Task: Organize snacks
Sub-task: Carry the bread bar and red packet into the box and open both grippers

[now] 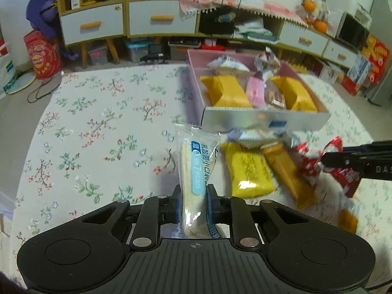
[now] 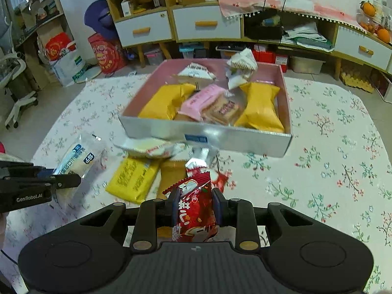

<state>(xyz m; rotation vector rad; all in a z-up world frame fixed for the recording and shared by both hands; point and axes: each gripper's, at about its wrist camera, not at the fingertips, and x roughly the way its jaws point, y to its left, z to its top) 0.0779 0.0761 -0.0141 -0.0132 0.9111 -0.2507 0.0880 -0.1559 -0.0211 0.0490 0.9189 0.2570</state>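
My left gripper (image 1: 193,196) is shut on a clear-and-blue bread packet (image 1: 196,161), held upright above the floral tablecloth; the packet also shows in the right wrist view (image 2: 76,158). My right gripper (image 2: 194,201) is shut on a red snack packet (image 2: 193,208), also seen at the right of the left wrist view (image 1: 316,164). Ahead stands a pink-lined box (image 2: 235,138) holding yellow, pink and white snack packets. In front of the box lie a yellow packet (image 2: 133,180), an orange packet (image 2: 171,174) and a white packet (image 2: 147,148).
The floral-cloth table (image 2: 330,171) stretches to the right of the box. Beyond the table's far edge are white-drawer cabinets (image 2: 205,24), bags on the floor (image 2: 105,54) and an office chair (image 2: 14,78) at left. Another small orange packet (image 1: 348,220) lies at right in the left wrist view.
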